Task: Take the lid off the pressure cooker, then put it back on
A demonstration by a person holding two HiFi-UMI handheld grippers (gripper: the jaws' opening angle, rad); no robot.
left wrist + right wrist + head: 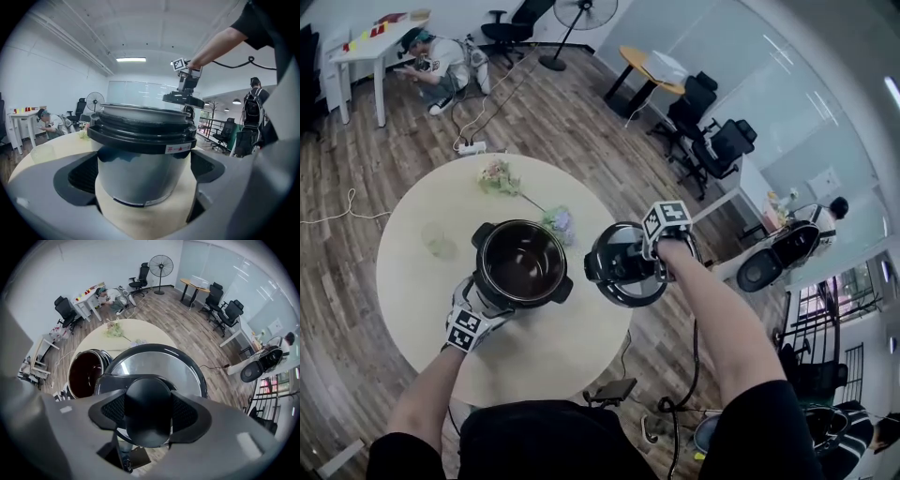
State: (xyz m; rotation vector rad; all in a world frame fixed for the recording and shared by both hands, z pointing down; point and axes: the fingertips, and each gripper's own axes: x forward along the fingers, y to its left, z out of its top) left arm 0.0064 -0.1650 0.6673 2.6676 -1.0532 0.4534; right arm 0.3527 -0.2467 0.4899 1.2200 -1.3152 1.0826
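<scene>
The round cream table (412,272) carries the open pressure cooker (522,262) towards its near edge, the dark pot bare to the ceiling. The lid (154,359) hangs in the air to the cooker's right, about over the table's rim, level and clear of the pot. The left gripper (145,174) has its jaws closed against the cooker's steel body, one on each side, low down. The right gripper (149,412) points down, jaws half spread and clamped on the lid's black knob (149,394). Pale flowers (499,176) lie beyond the cooker.
</scene>
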